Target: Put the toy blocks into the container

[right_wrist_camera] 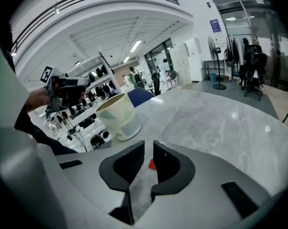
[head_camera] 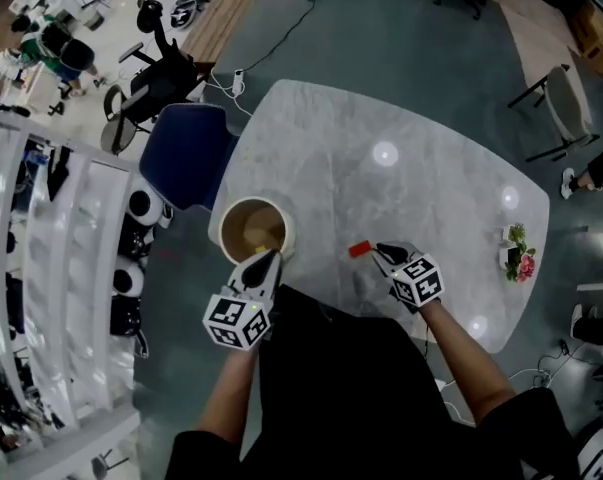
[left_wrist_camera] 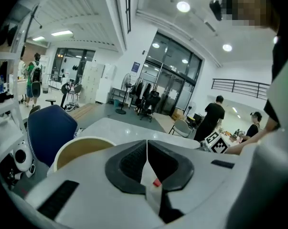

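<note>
Grip on flat sides suits the small red toy block, seemingly light and stiff; right gripper barely open near it, left gripper closed, empty.

Grey-white marbled table, cream container, red toy block, dark blue chair, black-and-white square markers on the left gripper and right gripper, pink flowers

No words, numbers or brand names are showing legibly. The white cube on the left gripper and its twin on the right gripper are carrying only black-and-white square marker patterns. A small blue wall sign far beyond the left gripper is showing too small to read.
</note>
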Tool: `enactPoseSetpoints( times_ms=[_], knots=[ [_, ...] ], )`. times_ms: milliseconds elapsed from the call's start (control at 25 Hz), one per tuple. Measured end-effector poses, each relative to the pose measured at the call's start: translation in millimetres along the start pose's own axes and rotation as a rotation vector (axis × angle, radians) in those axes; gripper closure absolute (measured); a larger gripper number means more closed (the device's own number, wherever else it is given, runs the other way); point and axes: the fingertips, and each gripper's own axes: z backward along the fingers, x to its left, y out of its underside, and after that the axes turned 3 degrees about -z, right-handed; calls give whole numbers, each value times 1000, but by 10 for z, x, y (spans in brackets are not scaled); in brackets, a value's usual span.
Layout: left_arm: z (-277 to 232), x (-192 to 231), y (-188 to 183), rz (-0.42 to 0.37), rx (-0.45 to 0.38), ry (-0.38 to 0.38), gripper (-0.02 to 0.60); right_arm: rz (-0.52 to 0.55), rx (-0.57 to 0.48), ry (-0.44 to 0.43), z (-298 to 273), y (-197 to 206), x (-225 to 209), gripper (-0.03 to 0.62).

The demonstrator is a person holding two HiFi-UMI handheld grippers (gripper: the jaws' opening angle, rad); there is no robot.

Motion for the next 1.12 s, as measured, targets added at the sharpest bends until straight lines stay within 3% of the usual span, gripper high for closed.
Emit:
enactPoseSetpoints(
  times_ms=[240, 640, 840, 1120],
  knots=[
    [26, 23, 261, 97, -29, -52, 572, 80, 122, -73, -388, 186, -34, 476],
    [74, -107, 404, 113, -32, -54, 572, 371, 366, -178, -927, 623, -93, 418],
    [127, -192, 425, 121, -60, -34, 572, 578, 484, -191, -1079, 835, -173, 391],
    [144, -135, 420, 113, -54, -34, 572, 674, 554, -207, -1208, 1013, -170, 391]
  ],
)
